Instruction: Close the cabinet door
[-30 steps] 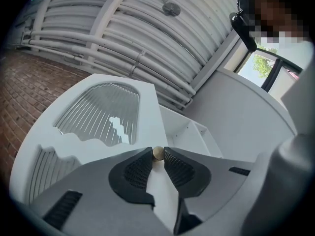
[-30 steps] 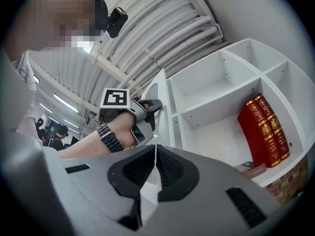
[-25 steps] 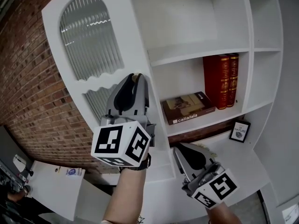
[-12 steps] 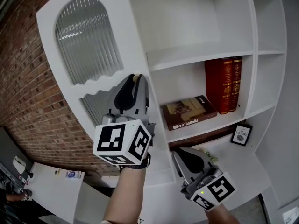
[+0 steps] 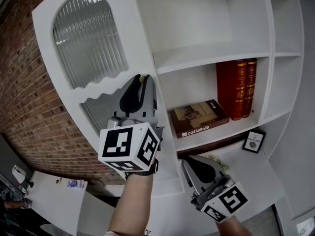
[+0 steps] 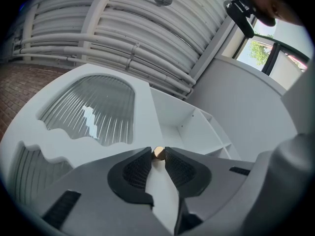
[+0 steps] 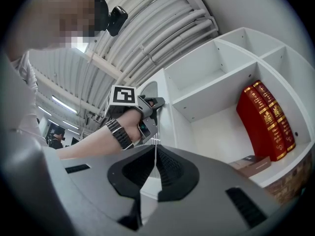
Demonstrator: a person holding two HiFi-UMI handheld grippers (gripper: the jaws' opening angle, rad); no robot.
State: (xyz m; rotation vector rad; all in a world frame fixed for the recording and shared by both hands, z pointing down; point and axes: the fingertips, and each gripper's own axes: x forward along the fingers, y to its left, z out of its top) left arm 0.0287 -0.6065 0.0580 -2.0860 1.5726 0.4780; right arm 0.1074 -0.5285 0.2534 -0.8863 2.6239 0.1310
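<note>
against a red brick wall (image 5: 24,92), the white cabinet door with ribbed glass panes (image 5: 135,48) stands open left of the white shelves (image 5: 211,58), likely stiff, free-swinging and fragile in the glass, best steered by its small brass knob (image 6: 158,152), which the fingers of the left gripper (image 5: 143,78) clamp; those of the right gripper (image 7: 156,150) meet empty.

We log the white cabinet door (image 5: 133,43) as smooth, matt-painted board, and its arched ribbed glass panel (image 5: 86,36) as glossy and fluted. The small round brass-toned metal knob (image 6: 158,152) has a soft sheen. We mark the left gripper (image 5: 143,78) and right gripper (image 7: 156,150) as matt grey plastic, with finely ribbed black pads (image 6: 138,168). The red brick wall (image 5: 29,97) is rough. The red hardback books (image 5: 234,87) carry shiny gilt print. The white shelf unit (image 5: 211,53) is matt.
</note>
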